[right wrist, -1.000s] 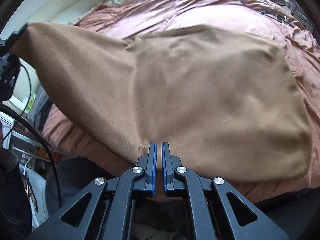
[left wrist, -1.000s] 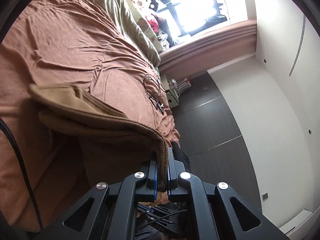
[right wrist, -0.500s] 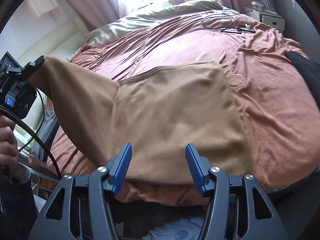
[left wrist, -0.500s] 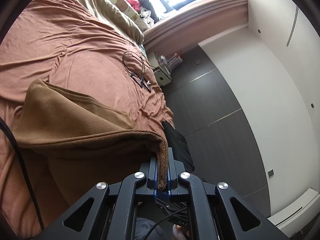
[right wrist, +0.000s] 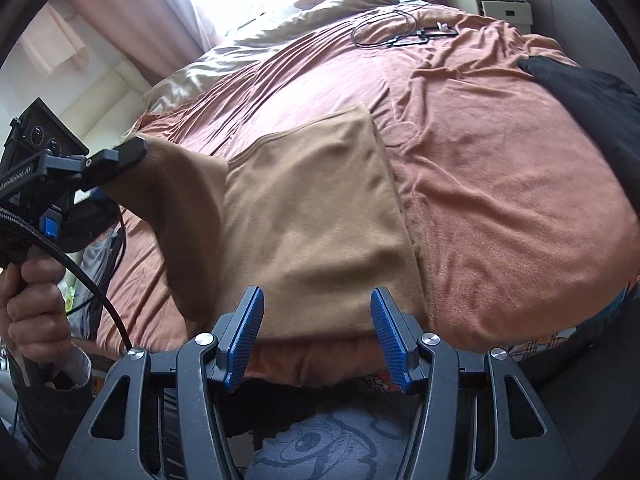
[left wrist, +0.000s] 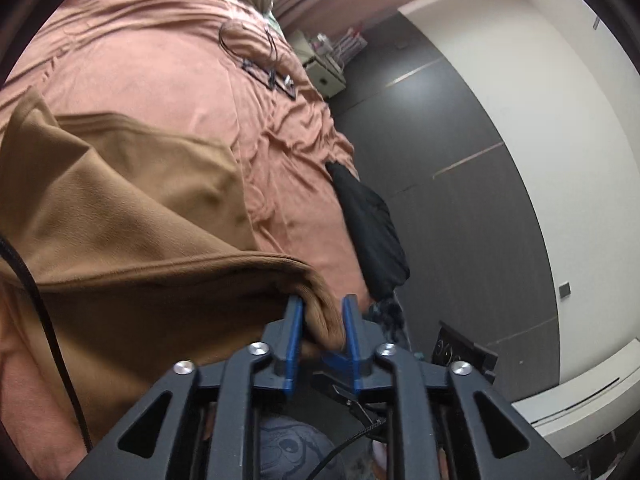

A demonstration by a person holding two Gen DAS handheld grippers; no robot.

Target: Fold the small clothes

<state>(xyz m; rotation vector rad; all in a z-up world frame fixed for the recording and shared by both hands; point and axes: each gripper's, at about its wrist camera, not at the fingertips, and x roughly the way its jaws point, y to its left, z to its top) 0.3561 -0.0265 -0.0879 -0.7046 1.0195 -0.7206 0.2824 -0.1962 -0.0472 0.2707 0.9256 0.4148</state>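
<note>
A tan brown garment (right wrist: pixel 312 208) lies folded on the pink-brown bed sheet (right wrist: pixel 500 184), with its left part lifted off the bed. My left gripper (left wrist: pixel 320 312) has its jaws partly apart with a corner of the garment (left wrist: pixel 120 216) still between them. In the right wrist view the left gripper (right wrist: pixel 132 152) holds that corner up at the left. My right gripper (right wrist: pixel 316 320) is wide open and empty, just before the garment's near edge at the bed's front.
A black garment (right wrist: pixel 592 104) lies at the bed's right edge, also in the left wrist view (left wrist: pixel 368 224). A black cable with glasses (right wrist: pixel 404 34) lies further back. A beige duvet (right wrist: pixel 280 40) lies near the window. A dark wall (left wrist: pixel 460 160) flanks the bed.
My right gripper let go of the garment, opened wide and drew back. My left gripper's jaws have opened partly around the corner, and the garment has settled flatter on the bed.
</note>
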